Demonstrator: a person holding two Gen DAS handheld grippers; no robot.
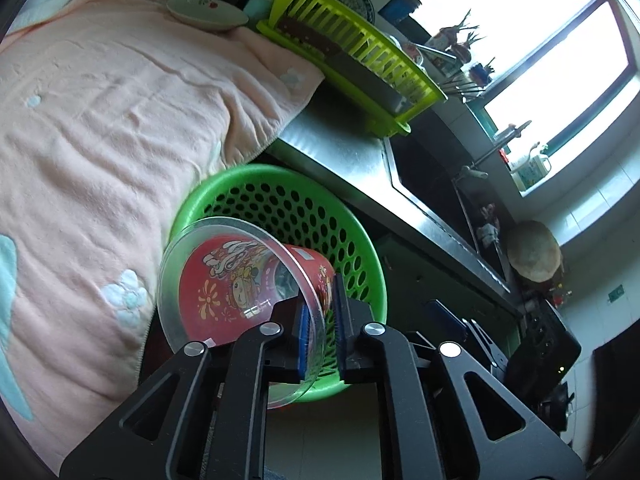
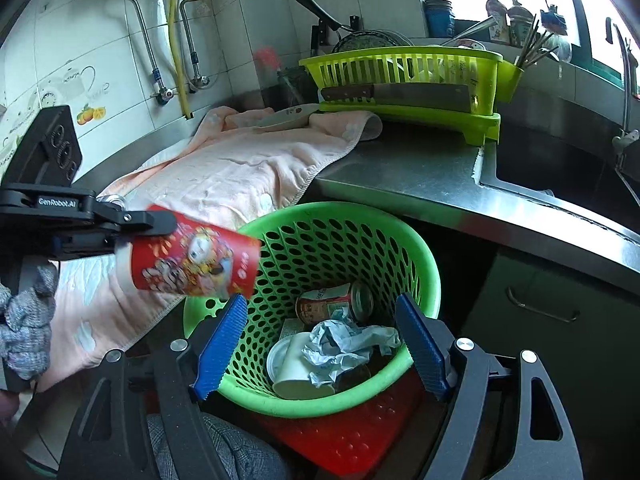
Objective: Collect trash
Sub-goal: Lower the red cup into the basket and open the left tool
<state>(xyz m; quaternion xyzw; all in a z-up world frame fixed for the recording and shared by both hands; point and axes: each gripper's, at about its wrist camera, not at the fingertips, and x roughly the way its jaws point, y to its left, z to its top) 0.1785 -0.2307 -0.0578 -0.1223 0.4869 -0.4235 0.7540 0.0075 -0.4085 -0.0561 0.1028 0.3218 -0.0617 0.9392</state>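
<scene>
1. Barely pinched, if at all: red cup (image 1: 224, 280) lying sideways over the near edge of the green basket (image 1: 280, 200), clear-lidded rim between the narrowly parted jaws of the left gripper (image 1: 320, 312).
2. Likely to clip the basket rim and tumble onto the pink towel (image 1: 100, 120) if let go from here.
3. Could also glance off the right gripper (image 2: 320, 340), spread wide and empty above the basket.

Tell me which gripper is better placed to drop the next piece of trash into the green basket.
Left. The left gripper has the red cup's clear rim between its fingers at the green basket's edge. The right gripper hangs open and empty above it.
</scene>
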